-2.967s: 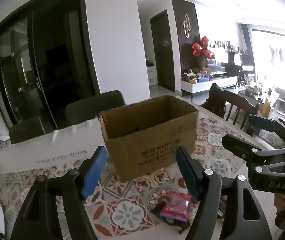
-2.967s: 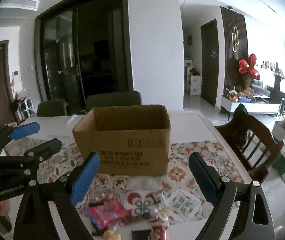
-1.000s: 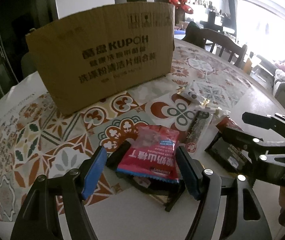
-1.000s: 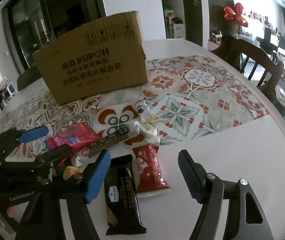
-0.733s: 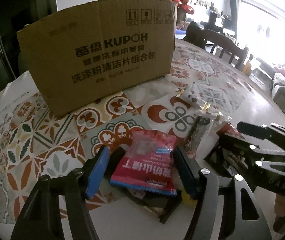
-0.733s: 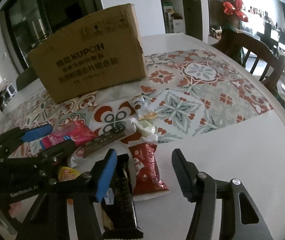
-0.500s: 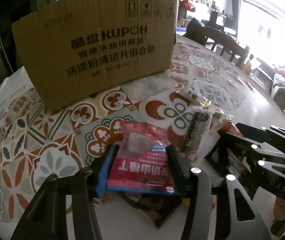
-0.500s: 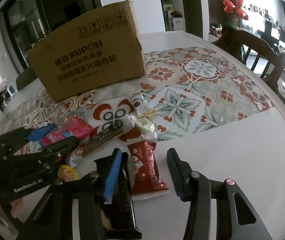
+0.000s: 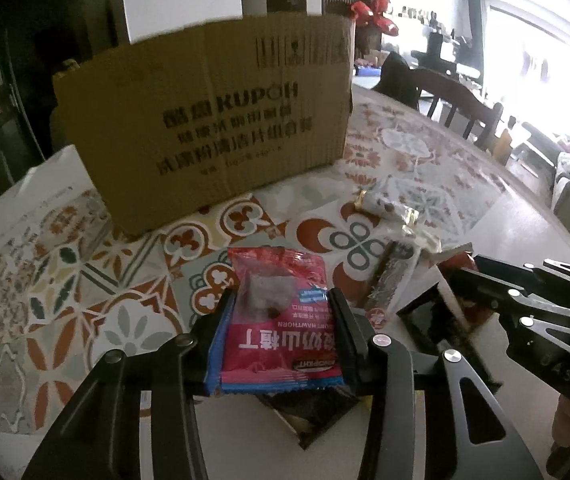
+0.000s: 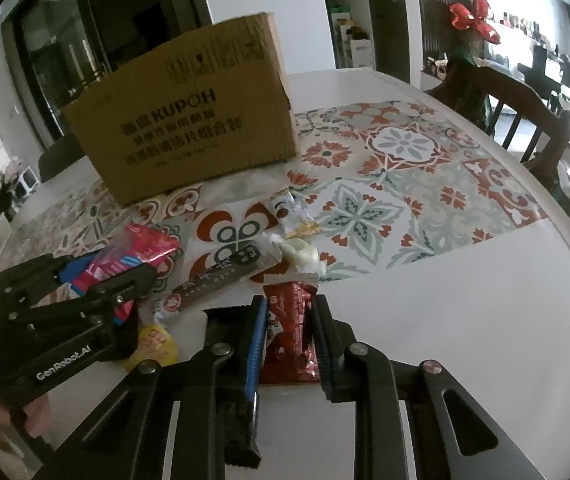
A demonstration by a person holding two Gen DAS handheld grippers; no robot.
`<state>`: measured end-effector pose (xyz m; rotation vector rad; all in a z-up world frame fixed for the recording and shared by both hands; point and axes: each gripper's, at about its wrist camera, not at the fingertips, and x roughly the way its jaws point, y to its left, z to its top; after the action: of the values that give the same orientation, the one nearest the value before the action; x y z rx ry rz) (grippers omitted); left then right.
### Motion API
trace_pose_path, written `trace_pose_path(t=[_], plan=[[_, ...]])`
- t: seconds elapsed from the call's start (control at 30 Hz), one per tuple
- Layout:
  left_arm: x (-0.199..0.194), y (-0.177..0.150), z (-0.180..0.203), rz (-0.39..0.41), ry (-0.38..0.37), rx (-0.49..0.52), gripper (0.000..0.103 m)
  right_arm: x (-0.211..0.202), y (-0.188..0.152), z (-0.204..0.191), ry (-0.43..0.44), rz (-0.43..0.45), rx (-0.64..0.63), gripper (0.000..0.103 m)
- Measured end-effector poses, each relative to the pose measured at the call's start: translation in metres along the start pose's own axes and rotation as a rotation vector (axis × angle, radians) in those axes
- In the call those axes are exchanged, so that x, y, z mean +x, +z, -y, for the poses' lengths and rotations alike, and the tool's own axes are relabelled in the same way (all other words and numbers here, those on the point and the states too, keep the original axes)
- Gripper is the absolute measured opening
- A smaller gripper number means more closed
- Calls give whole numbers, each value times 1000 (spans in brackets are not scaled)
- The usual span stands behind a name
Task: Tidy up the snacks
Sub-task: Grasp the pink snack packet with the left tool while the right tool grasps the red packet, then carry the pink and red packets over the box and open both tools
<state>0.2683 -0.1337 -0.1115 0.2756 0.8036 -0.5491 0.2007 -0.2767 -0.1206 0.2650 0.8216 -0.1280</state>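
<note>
Pickup step, both hands: the left gripper point(image 9: 281, 322) has just closed onto the pink snack packet point(image 9: 279, 320), pads pressing both its edges, and the right gripper point(image 10: 287, 338) has just closed almost fully on the dark red snack packet point(image 10: 291, 336); both packets still lie on the table point(image 10: 465, 320) among the loose snacks, in front of the cardboard box point(image 10: 189, 128). Next move, as I judge it: lift both packets clear of the pile, carry them over the box rim, then release. Box interior not visible from either view.
</note>
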Motion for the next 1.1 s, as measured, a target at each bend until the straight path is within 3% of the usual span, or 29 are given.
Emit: trace_pose_path(t=[0.67,1.1], plan=[[-72,7,7,130,-1,-59,44,-64,12,-11,60,153,-31,22],[-101,25,-8,226,35,-85,44,-84,38,-29,100,248,-79,22]])
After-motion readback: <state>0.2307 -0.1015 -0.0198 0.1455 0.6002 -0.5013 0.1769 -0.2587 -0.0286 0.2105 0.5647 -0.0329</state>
